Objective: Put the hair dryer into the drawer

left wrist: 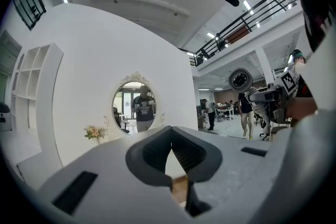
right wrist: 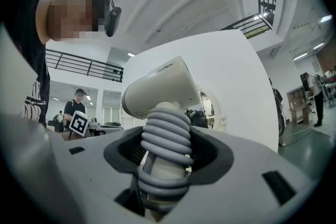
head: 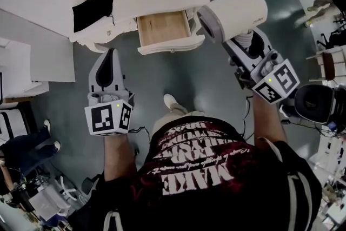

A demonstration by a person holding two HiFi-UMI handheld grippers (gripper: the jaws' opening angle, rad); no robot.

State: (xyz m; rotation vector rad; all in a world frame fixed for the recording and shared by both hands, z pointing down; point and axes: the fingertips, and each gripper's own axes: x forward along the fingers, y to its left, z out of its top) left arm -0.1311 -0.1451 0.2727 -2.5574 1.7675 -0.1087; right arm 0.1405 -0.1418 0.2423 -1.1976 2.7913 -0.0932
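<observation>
Right gripper (right wrist: 165, 160) is clamped on the hair dryer (right wrist: 157, 89) by its cord-wrapped handle, best spot imo: barrel looks slick, top-heavy. Left gripper (left wrist: 170, 152) pressed together, empty.

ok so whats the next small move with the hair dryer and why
Probably swing the right hand-held gripper toward the picture's left until the hair dryer hangs over the drawer. The dryer is clamped by its cord-wrapped handle, the drawer stands open and looks empty, and the dryer sits off to its right side.
</observation>
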